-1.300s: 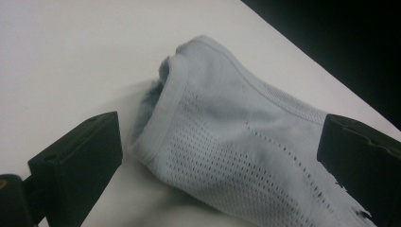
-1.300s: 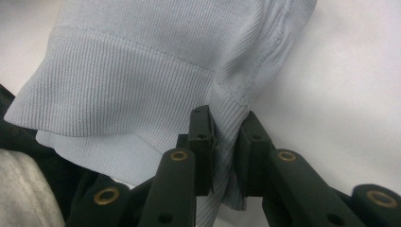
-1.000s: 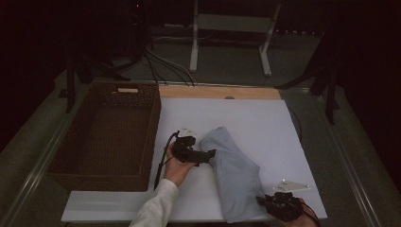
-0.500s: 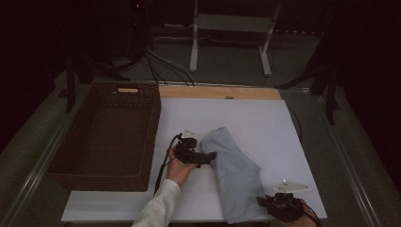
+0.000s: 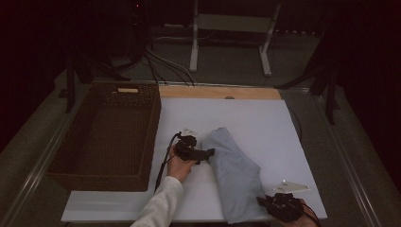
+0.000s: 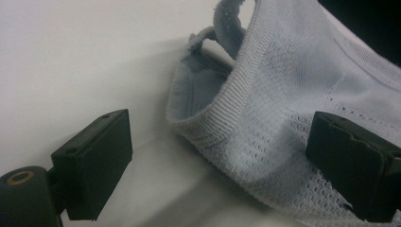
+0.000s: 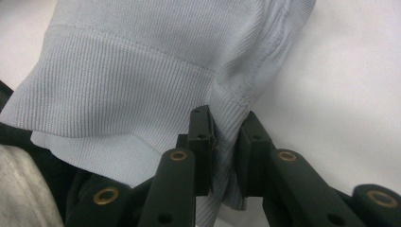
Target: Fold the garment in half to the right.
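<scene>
- Light blue knit garment (image 5: 234, 177) found folded lengthwise on the white tabletop (image 5: 265, 123), right of the wicker basket (image 5: 106, 137), near end at the front edge.
- Right gripper (image 7: 226, 156) noted with fingers (image 7: 201, 146) clamped on the ribbed hem at the near corner; only a narrow bunch of fabric pinched. Judged liable to slip out under any sharp pull.
- Left gripper (image 6: 227, 156) noted at the far end by the collar opening, fingers (image 6: 94, 161) wide apart, just been closing slightly, one on bare tabletop and one over the knit; cloth between them, not yet pressed.
- Risk judged: closing from this stance could catch a single layer or only the collar rib, so the fold would open on lifting.
- Risk judged: the lower finger could scrape the tabletop and push the fabric ahead instead of getting under it, bunching the end.
- Risk judged: uneven lifting by the two hands could twist the garment and drag its middle along the tabletop.
</scene>
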Available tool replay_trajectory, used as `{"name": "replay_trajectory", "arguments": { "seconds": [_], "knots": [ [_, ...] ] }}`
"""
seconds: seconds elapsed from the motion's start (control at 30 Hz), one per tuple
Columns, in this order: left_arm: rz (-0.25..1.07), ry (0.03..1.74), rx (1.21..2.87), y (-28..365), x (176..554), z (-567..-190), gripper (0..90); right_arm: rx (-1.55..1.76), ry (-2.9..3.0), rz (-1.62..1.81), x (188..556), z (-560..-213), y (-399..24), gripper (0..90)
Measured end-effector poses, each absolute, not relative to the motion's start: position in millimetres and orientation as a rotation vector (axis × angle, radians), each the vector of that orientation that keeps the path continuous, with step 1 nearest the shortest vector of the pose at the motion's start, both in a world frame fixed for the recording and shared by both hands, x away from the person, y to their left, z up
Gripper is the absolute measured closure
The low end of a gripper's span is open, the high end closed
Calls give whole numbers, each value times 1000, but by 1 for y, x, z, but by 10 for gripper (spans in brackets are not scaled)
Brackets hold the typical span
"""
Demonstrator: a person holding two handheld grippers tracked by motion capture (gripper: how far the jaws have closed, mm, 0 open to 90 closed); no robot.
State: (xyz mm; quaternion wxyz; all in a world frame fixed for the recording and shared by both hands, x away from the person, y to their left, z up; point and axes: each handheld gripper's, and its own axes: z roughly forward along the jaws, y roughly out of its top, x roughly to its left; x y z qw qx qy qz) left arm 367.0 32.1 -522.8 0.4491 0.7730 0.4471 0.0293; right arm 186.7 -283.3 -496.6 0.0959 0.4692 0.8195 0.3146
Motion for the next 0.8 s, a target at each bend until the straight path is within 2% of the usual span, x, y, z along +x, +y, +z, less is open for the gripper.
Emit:
{"name": "replay_trajectory", "arguments": {
  "seconds": [0.43, 0.53, 0.8],
  "knots": [
    [109, 1141, 2007, 19, 369, -524, 119, 1390, 2430, 931, 187, -497, -283, 792],
    [138, 1115, 2056, 13, 366, -523, 177, 1390, 2430, 931, 187, -497, -283, 792],
    [86, 1039, 2078, 4, 361, -523, 472, 1385, 2433, 925, 187, -497, -283, 792]
  ]
}}
